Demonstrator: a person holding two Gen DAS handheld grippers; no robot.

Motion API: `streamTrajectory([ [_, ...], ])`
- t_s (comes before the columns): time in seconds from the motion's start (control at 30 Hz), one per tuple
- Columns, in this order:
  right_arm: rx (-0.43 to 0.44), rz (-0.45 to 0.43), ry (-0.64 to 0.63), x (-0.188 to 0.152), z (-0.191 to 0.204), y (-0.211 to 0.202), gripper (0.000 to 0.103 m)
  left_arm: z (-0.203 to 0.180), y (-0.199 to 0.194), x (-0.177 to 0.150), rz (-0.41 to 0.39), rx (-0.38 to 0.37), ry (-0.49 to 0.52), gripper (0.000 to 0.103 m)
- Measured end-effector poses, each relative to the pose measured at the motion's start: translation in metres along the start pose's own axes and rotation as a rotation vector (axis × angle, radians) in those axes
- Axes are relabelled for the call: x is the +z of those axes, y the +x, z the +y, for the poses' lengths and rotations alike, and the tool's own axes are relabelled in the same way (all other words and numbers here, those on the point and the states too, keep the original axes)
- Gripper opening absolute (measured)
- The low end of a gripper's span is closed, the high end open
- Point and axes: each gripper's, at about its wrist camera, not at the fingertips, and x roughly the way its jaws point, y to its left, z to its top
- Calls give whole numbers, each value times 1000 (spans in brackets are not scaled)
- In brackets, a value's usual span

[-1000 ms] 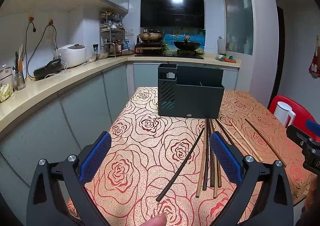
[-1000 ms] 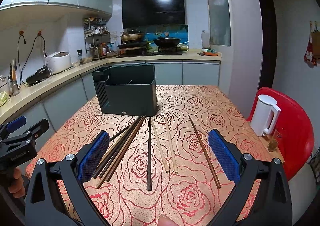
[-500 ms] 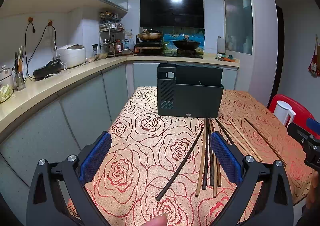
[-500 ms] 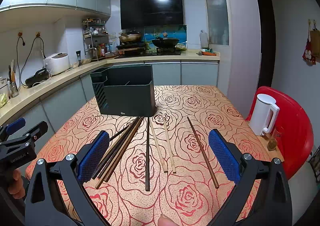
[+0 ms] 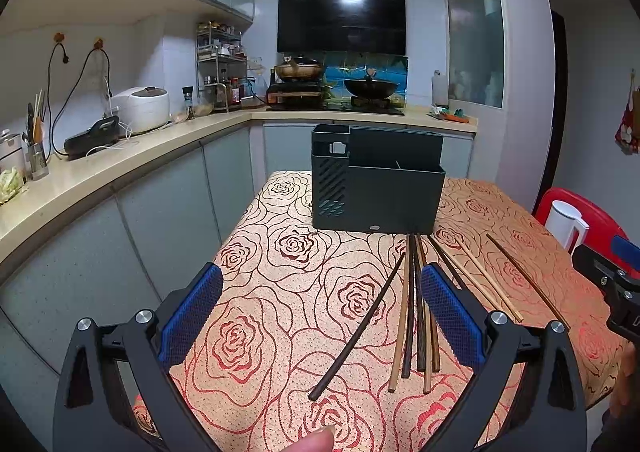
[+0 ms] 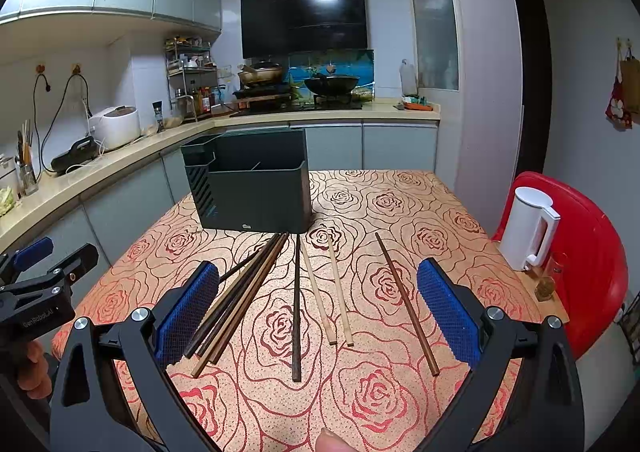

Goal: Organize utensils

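Observation:
Several chopsticks lie on the rose-patterned table (image 5: 280,316) in front of a dark utensil holder (image 5: 378,184), which also shows in the right wrist view (image 6: 254,188). In the left wrist view a black chopstick (image 5: 360,328) lies slanted apart, beside a bundle (image 5: 416,312) of brown and dark ones. In the right wrist view a bundle (image 6: 240,300) lies left, a dark chopstick (image 6: 296,304) in the middle, two pale ones (image 6: 328,288) and a brown one (image 6: 404,300) to the right. My left gripper (image 5: 322,304) and right gripper (image 6: 318,304) are both open and empty above the near table edge.
A white kettle (image 6: 528,228) stands on a red chair (image 6: 592,252) to the right of the table. A kitchen counter (image 5: 80,180) with appliances runs along the left. The other gripper shows at each view's edge, the left one in the right wrist view (image 6: 40,292).
Both grippers have drifted slightly; the holder and chopsticks sit a little lower and nearer in view. Nothing was picked up.

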Motion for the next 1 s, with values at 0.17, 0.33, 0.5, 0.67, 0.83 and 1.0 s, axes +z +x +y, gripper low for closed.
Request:
streamTrajectory([
  [0.17, -1, -3, -1, 0, 0, 0, 96, 0, 0, 0, 0, 0, 3, 96],
  [0.33, -2, 0, -1, 1, 1, 0, 96, 0, 1, 0, 3, -2, 1, 96],
  [0.5, -2, 0, -2, 1, 0, 0, 96, 0, 0, 0, -2, -2, 5, 96],
  [0.67, -3, 2, -2, 0, 0, 0, 96, 1, 0, -1, 1, -3, 4, 96],
  [0.83, -2, 5, -3, 0, -1, 1, 96, 2, 1, -3, 5, -5, 9, 96],
  [1.0, -13, 9, -7, -3, -5, 4, 96, 7, 6, -4, 18, -8, 26, 96],
])
